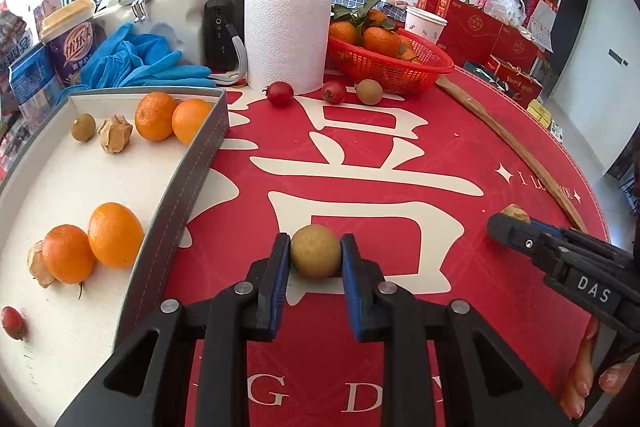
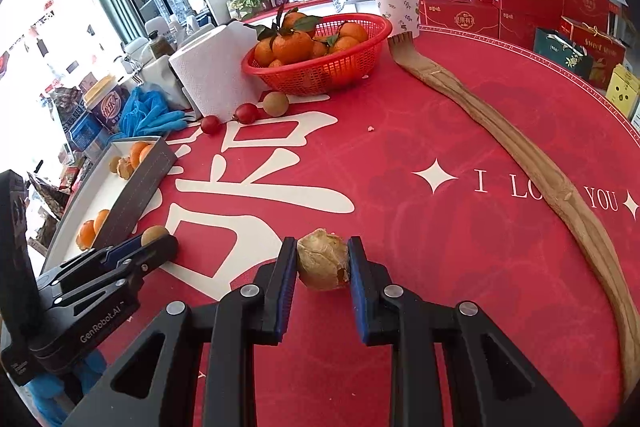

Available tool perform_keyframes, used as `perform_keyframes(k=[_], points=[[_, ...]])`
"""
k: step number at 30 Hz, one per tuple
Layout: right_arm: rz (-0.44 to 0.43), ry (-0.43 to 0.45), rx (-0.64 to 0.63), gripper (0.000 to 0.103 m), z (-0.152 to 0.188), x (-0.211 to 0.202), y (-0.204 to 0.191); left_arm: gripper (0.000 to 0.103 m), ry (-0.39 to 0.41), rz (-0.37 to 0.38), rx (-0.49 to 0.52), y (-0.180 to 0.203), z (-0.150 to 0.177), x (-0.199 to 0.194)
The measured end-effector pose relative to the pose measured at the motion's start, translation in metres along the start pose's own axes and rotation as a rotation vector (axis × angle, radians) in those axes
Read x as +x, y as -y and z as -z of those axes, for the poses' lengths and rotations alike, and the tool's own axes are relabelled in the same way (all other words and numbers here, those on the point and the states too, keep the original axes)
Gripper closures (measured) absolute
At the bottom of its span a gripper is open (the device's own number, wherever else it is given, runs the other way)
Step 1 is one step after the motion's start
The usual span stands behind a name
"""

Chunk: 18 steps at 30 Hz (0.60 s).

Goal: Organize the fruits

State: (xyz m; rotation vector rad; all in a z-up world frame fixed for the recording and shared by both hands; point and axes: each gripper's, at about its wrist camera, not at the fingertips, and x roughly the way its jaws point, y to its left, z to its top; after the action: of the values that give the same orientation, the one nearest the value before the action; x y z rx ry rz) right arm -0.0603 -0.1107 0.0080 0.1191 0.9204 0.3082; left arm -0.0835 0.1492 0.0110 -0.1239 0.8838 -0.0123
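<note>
1. The tray (image 1: 176, 187) already holds two sets. At its far end lie a longan, a husked physalis and two oranges; at the near end lie a physalis, two oranges and one red fruit (image 1: 14, 323), at about eight o'clock in the left wrist view.
2. The near set seems to lack a longan, so I judge the sorting well along but unfinished.
3. Two red fruits and a loose longan (image 1: 369, 91) lie on the red mat (image 1: 400, 147) at twelve o'clock, just in front of the paper roll and the red basket (image 1: 400, 67) of tangerines.
4. The left gripper (image 1: 315, 259) is clamped on a brown longan (image 1: 315, 257), both blue pads pressing its sides, just right of the tray wall.
5. The right gripper (image 2: 322, 263) is closed on a papery husked physalis (image 2: 322, 261), over the mat and well apart from the tray.
6. Both fruits appear bound for the tray.
</note>
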Motion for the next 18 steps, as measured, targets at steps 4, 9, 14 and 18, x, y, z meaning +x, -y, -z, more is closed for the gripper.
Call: perform_keyframes(k=[4, 9, 14, 18], points=[[0.002, -0.004, 0.003, 0.077, 0.0019, 0.0022, 0.0012, 0.075, 0.000, -0.002, 0.000, -0.0001, 0.0003, -0.0005], [-0.007, -0.004, 0.012, 0.077, 0.0029, 0.0017, 0.0027, 0.075, -0.001, -0.011, 0.008, 0.0019, 0.0000, 0.0002], [-0.005, -0.003, 0.010, 0.077, 0.0019, 0.0009, 0.0023, 0.075, 0.000, -0.010, 0.007, 0.0018, 0.0000, 0.0002], [-0.003, -0.002, 0.007, 0.077, 0.0021, 0.0008, 0.0020, 0.075, 0.000, -0.010, 0.007, 0.0019, 0.0000, 0.0002]])
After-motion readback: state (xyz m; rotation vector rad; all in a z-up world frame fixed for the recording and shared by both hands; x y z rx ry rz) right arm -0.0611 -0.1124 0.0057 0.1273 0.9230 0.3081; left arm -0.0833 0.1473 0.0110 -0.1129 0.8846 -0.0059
